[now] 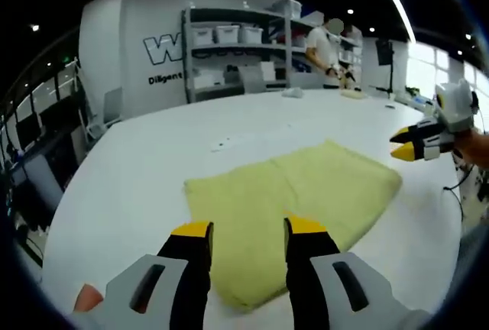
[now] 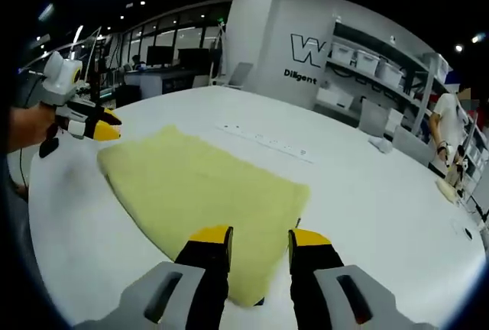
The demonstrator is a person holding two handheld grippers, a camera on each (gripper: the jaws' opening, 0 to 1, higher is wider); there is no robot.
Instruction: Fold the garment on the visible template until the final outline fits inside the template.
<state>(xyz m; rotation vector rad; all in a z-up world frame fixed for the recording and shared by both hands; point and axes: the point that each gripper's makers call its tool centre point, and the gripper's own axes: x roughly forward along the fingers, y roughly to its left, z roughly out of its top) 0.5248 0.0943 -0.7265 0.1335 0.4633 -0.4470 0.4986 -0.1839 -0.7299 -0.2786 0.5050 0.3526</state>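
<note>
Presently the yellow-green garment [image 1: 294, 204] lies flat on the white worktop [image 1: 153, 162], apparently already folded into a rough rectangle. The left gripper [image 1: 248, 231] hovers over one short edge, jaws parted and grasping nothing; the right gripper [image 2: 260, 237] hovers over the opposite edge, likewise released. No template outline can be made out beneath the cloth. Risk: pinching only the top layer would let the fold slide apart, leaving the outline oversized.
</note>
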